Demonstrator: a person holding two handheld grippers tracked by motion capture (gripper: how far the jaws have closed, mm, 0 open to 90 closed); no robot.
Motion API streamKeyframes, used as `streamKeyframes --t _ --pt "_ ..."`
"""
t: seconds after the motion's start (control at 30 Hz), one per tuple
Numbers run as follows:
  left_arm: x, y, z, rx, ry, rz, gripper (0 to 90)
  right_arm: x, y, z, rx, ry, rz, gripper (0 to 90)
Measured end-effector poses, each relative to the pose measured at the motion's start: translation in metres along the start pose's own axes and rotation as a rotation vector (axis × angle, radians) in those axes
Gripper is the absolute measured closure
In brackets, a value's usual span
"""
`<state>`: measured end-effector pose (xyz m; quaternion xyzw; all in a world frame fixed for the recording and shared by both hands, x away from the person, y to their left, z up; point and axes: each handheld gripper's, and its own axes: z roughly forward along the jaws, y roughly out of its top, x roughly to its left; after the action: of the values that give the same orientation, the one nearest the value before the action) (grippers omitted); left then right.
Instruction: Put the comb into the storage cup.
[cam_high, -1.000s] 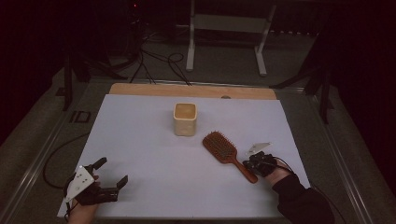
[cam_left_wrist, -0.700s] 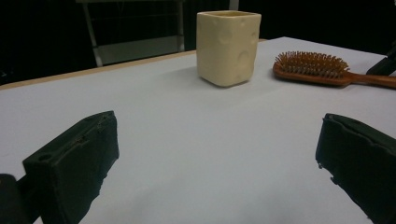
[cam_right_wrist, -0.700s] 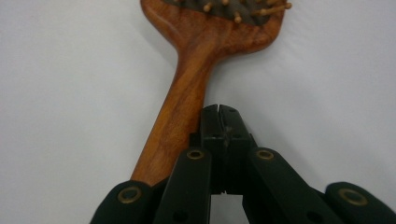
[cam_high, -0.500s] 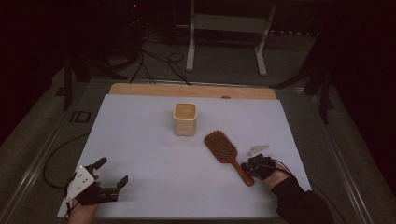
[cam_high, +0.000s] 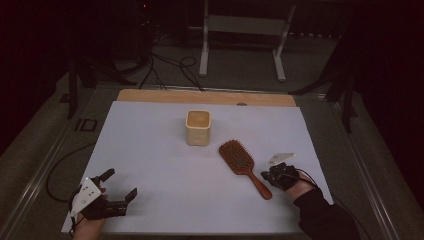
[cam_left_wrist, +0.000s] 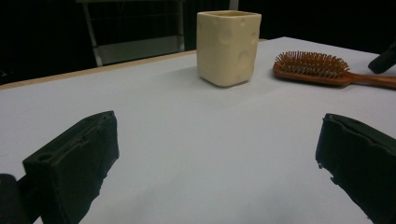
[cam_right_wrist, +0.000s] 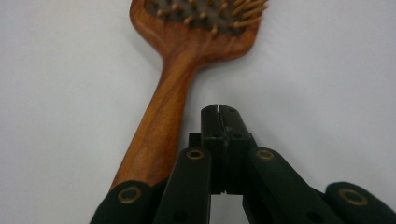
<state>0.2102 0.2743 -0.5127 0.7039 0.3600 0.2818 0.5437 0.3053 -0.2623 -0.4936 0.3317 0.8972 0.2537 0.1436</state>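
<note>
Hairbrush (cam_high: 243, 162) lies flat, bristles up, right of centre in the high view, handle running toward the lower right.

Left to right in the high view:
- Lower left: left gripper (cam_high: 120, 186) low over the sheet, jaws spread wide, nothing between them. Its own view looks across bare sheet to the cup (cam_left_wrist: 228, 46) and brush (cam_left_wrist: 322, 70).
- Centre: cream square cup (cam_high: 198, 128), upright, well apart from both grippers, near the brush head but not touching.
- Lower right: right gripper (cam_high: 266, 175) just beside the brush handle's end. In its own view the jaws are pressed together, empty, tips beside the handle (cam_right_wrist: 159, 126), not around it.

Surface: white sheet (cam_high: 150, 145) covering the table, a wood strip (cam_high: 150, 96) showing along the far edge.

Room: dark. Cables on the floor (cam_high: 165, 65) upper left, a white metal frame (cam_high: 240, 35) top centre.
</note>
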Motion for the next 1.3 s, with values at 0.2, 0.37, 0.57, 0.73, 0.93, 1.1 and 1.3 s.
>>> streamKeyframes --t 0.2,0.37,0.57,0.73,0.93,1.1,1.3 --pt "0.0 0.0 0.0 -0.001 0.001 -0.001 0.2 -0.004 0.003 -0.013 -0.013 -0.028 -0.004 90.0" --pt "0.0 0.0 0.0 0.001 0.0 -0.001 0.2 -0.004 0.007 -0.023 -0.021 -0.048 0.01 90.0" --pt "0.0 0.0 0.0 -0.002 -0.001 -0.003 0.2 -0.002 0.017 -0.037 -0.036 -0.078 0.016 89.6" --pt "0.0 0.0 0.0 -0.002 -0.002 -0.004 0.2 0.001 0.027 -0.048 -0.058 -0.1 0.024 79.8" --pt "0.0 0.0 0.0 -0.005 -0.002 -0.005 0.2 0.005 0.039 -0.057 -0.081 -0.117 0.038 64.0" --pt "0.001 0.0 0.0 -0.005 -0.003 -0.004 0.2 0.008 0.047 -0.06 -0.09 -0.108 0.047 48.4" --pt "0.0 0.0 0.0 -0.004 -0.004 -0.003 0.2 0.013 0.055 -0.059 -0.08 -0.08 0.046 28.6"
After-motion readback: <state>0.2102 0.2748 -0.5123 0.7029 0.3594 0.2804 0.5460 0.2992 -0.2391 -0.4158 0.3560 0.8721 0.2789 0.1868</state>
